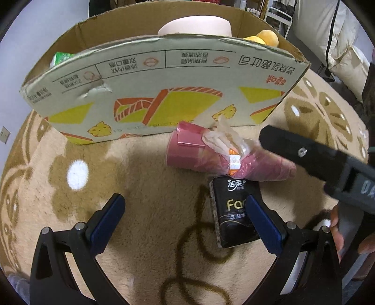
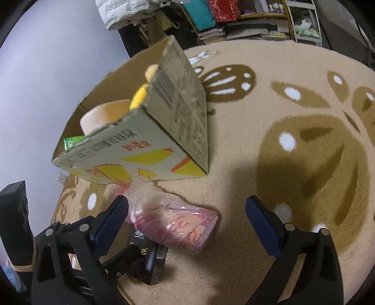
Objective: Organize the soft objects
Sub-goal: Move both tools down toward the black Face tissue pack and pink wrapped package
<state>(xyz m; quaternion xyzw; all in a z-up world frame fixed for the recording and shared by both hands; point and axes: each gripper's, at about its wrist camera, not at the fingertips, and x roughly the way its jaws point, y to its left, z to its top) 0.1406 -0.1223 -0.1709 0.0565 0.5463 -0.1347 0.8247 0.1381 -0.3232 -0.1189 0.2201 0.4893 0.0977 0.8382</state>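
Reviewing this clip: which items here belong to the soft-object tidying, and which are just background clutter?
Job items: cardboard box, pink plastic-wrapped pack, black tissue pack, yellow plush and paper roll in the box.

Lying about: patterned rug, white padded jacket, cluttered shelves.

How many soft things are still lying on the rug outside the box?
2: a pink plastic-wrapped pack on the rug right in front of the cardboard box, and a black tissue pack beside it, touching it. More may be hidden.

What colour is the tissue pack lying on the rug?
Black, with light lettering; the tissue pack shows best in the left wrist view.
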